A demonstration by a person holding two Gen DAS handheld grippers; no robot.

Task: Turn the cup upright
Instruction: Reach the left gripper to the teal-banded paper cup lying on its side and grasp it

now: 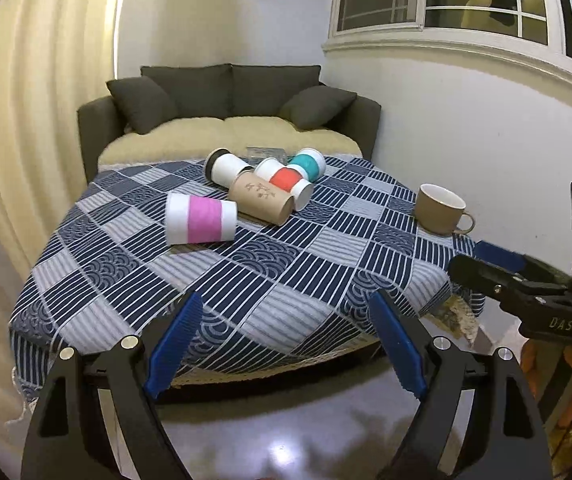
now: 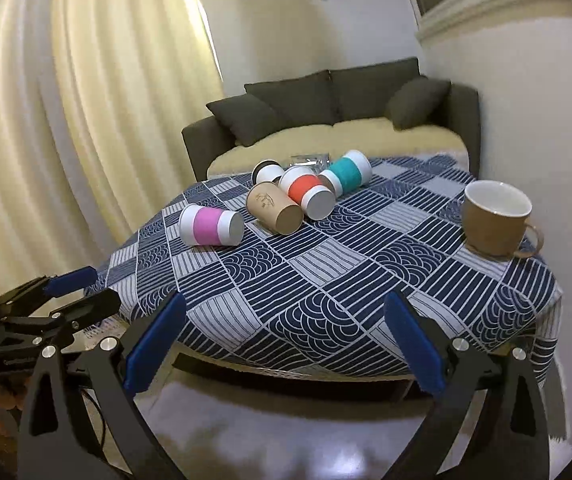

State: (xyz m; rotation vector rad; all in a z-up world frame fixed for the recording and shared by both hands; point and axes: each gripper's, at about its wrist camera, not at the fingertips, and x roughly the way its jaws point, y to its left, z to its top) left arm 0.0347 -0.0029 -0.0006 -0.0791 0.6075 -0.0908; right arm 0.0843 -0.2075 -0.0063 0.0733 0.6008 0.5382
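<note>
Several paper cups lie on their sides on the blue patterned tablecloth: a pink-banded cup, a plain brown cup, a red-banded cup, a teal-banded cup and a white cup. A brown mug stands upright at the right. My left gripper is open and empty, before the table's near edge. My right gripper is open and empty, also at the near edge.
A dark sofa with cushions stands behind the table. Cream curtains hang at the left. A window is at the upper right. The right gripper shows in the left wrist view, the left gripper in the right wrist view.
</note>
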